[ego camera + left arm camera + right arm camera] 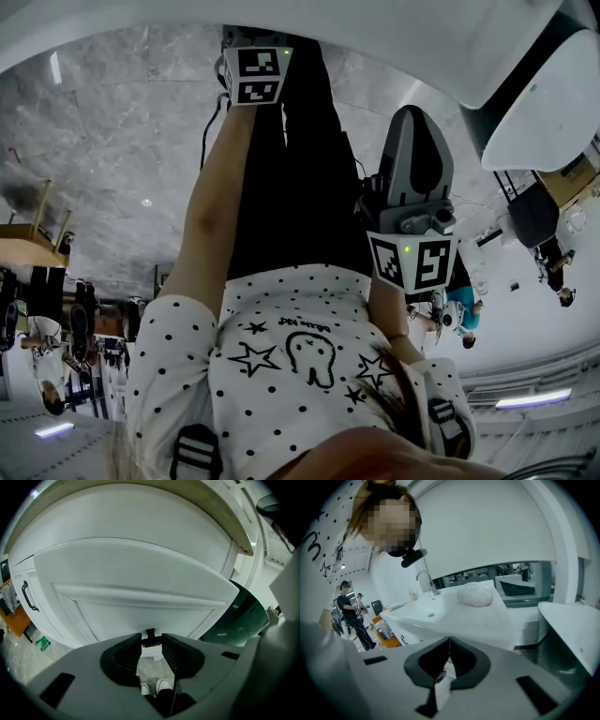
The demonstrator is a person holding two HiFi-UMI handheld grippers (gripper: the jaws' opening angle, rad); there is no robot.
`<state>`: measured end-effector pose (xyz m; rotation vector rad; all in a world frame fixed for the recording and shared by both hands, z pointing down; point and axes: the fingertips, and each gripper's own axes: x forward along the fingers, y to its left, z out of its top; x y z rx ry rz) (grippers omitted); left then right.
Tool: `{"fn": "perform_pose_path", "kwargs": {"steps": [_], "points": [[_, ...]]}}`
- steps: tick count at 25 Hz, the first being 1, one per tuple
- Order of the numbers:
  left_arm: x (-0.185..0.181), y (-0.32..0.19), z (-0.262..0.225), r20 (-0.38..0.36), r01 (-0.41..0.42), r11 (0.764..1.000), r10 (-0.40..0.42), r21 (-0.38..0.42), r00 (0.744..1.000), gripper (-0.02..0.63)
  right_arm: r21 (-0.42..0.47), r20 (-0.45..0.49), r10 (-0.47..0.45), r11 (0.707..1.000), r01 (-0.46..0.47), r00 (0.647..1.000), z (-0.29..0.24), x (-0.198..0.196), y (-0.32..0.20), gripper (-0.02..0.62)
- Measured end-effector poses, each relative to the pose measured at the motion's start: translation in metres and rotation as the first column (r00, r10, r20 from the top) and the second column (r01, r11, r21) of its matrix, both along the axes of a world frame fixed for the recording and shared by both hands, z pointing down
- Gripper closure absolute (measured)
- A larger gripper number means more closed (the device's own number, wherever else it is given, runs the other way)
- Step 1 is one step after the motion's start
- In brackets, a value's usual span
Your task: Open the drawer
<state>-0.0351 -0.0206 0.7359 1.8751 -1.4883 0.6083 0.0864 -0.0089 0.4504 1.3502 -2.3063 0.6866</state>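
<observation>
Left gripper view looks straight at the white drawer [140,613], whose framed front fills most of the picture beneath a curved worktop edge [241,534]. The left gripper [151,641] has its jaws clamped on the small black handle [150,633] at the middle of that front, the handle's bar spanning the gap between the two ribbed pads. Past the handle, lower in the gap, a pair of white shoes [159,685] stands on the pale floor. At far left a neighbouring cabinet door carries a longer black pull [28,597]. Right gripper view shows the right gripper [450,641] with its jaws clenched together, tips meeting and nothing between them; beyond them lies a white sink counter [492,618] with a curved tap [424,577] and a white bundle [474,595] resting on it, and two people [350,616] stand well off at the left. In the head view the person's bare left arm [220,206] stretches toward the left gripper's marker cube, while the right gripper is held apart from it, in front of a dotted shirt [281,352].
</observation>
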Motion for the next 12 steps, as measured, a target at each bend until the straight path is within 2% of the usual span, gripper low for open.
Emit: {"fn": "perform_pose_path", "kwargs": {"steps": [12], "points": [[-0.001, 0.017, 0.002, -0.003, 0.0, 1.0, 0.0, -0.023, 1.0, 0.466, -0.009, 0.003, -0.01, 1.0, 0.01, 1.0, 0.005, -0.007, 0.0, 0.581]]}}
